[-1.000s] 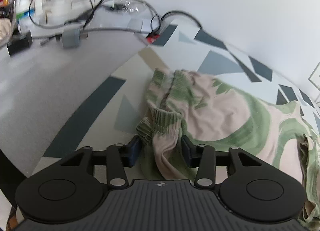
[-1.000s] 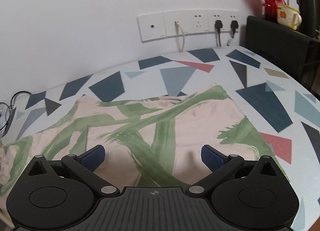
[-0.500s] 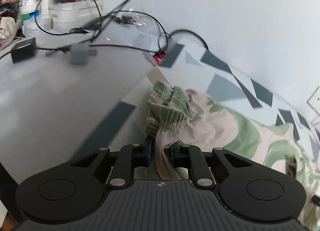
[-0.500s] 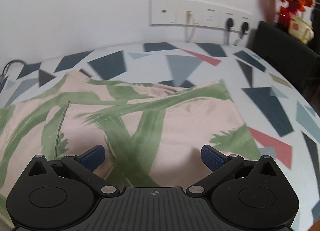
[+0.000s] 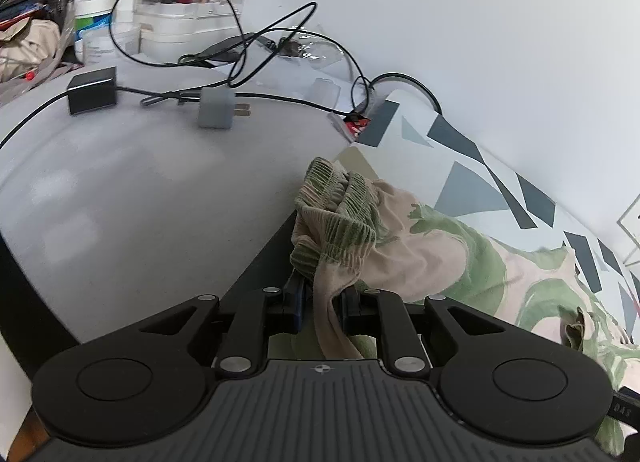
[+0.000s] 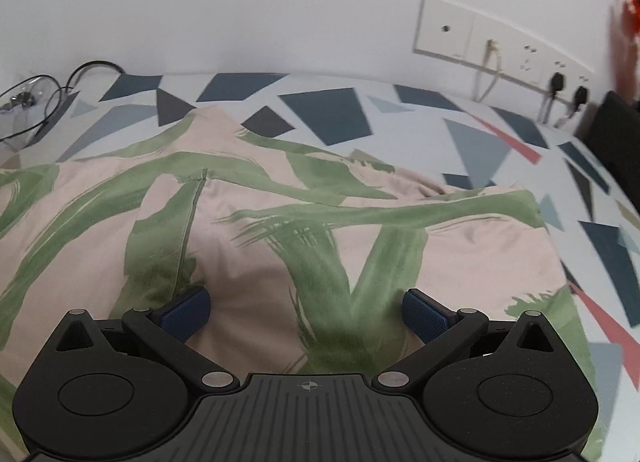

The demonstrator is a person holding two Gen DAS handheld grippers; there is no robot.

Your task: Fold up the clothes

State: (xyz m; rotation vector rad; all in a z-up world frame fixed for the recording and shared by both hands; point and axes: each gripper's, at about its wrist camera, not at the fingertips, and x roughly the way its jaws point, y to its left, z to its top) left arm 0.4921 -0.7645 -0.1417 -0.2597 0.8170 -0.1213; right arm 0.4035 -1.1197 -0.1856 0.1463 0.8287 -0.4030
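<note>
At lower centre, the garment's (image 5: 420,246) bunched waistband is clamped by the left gripper (image 5: 322,308); the right gripper (image 6: 306,308) is held apart above spread cloth. No finished fold is seen.

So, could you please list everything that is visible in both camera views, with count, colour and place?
garment: one, pale pink with green strokes, spread on the tablecloth; its ribbed waistband is bunched and lifted at the left end
tablecloth: one, white with dark blue, grey and red shapes, under the garment
grey surface: one, left of the tablecloth
plug adapter: one, grey, on the grey surface
black box: one, on the grey surface
cables: several, black, looped on the grey surface
containers: several, mostly white, far left
socket panel: one, white, on the wall
left gripper: black, shut on the garment
right gripper: black, blue pads, open above the garment
</note>
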